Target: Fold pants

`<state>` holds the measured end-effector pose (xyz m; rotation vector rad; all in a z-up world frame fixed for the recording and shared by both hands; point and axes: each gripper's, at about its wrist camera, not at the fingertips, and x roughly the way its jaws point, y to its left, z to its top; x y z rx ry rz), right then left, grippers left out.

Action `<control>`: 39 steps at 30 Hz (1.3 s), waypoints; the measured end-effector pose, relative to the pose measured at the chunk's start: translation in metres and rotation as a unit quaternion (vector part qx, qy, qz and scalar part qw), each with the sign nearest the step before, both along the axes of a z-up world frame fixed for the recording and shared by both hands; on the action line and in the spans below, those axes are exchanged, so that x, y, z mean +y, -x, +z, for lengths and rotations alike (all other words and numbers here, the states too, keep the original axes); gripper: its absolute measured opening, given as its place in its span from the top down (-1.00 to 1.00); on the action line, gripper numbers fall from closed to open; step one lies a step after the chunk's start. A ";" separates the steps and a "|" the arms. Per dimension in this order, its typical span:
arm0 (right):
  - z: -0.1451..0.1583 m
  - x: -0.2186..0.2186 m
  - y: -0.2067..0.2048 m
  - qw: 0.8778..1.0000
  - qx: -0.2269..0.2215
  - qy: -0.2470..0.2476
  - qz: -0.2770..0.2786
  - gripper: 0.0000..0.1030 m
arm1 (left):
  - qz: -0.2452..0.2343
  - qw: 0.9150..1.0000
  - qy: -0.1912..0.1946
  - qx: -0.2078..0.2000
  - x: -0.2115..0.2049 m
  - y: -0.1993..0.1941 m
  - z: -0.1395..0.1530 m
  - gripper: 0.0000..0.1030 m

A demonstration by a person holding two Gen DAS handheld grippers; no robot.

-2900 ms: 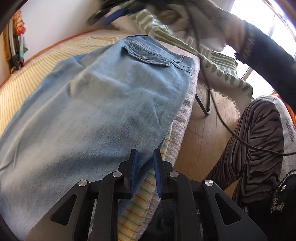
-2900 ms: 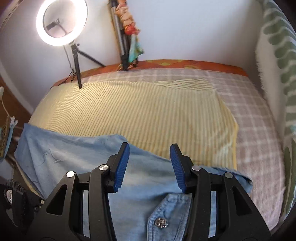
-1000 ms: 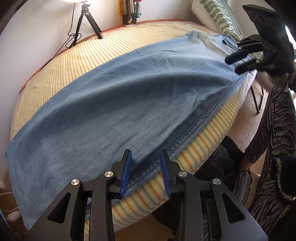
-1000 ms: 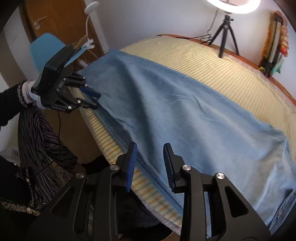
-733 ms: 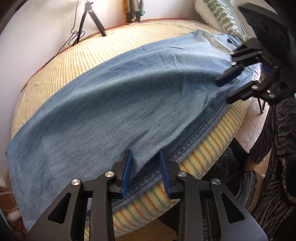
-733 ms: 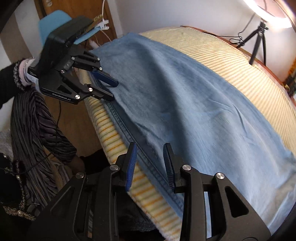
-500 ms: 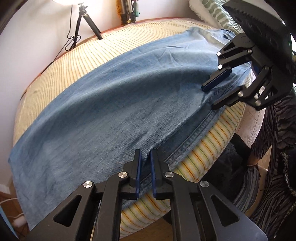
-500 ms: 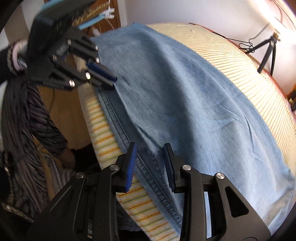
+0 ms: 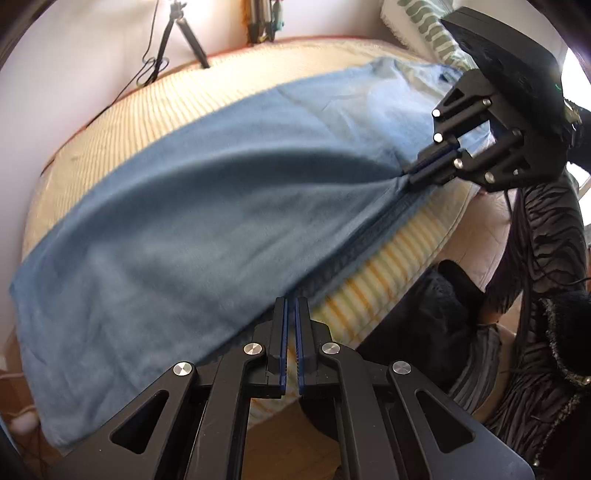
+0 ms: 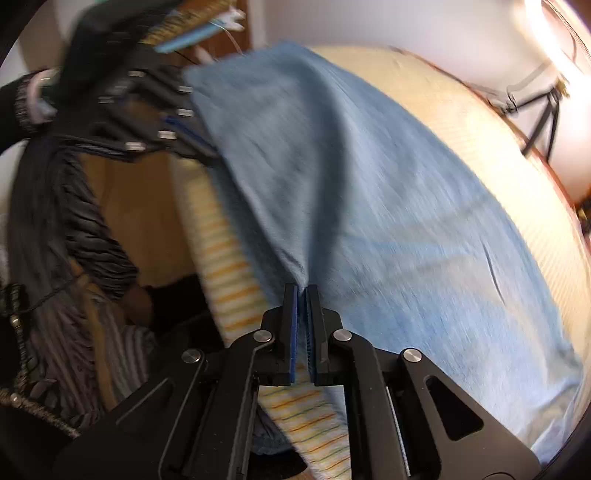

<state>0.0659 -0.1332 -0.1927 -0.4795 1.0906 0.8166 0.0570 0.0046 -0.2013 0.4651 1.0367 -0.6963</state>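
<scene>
Light blue denim pants lie stretched lengthwise along the near side of a bed; they also fill the right wrist view. My left gripper is shut on the pants' near edge seam toward the leg end. My right gripper is shut on the same near edge closer to the waist, and shows in the left wrist view pinching the fabric. The edge between both grippers is lifted off the mattress and pulled taut. The left gripper shows blurred in the right wrist view.
The bed has a yellow striped sheet and stands against a white wall. A tripod stands behind it, and a green patterned pillow lies at its far right. The person's striped trousers and wooden floor are beside the bed.
Both grippers have shut on the pants' near edge, the left first, then the right. The edge is now raised off the mattress, and the view is motion-blurred.
</scene>
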 end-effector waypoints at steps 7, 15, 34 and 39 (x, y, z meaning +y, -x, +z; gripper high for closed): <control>0.020 -0.001 -0.001 0.999 -0.011 -0.038 -0.010 0.65 | 0.068 0.996 0.044 -0.026 0.044 -0.001 0.030 0.95; 0.023 0.049 -0.007 0.997 -0.036 -0.045 0.050 0.43 | 0.205 0.973 0.099 -0.021 0.112 -0.017 0.043 0.71; -0.007 0.104 -0.014 0.994 -0.029 0.001 0.109 0.92 | 0.420 0.891 0.173 -0.001 0.262 -0.021 0.039 0.34; 0.003 0.098 -0.019 0.996 -0.045 -0.027 0.076 0.68 | 0.484 0.848 0.212 0.033 0.298 -0.027 0.018 0.31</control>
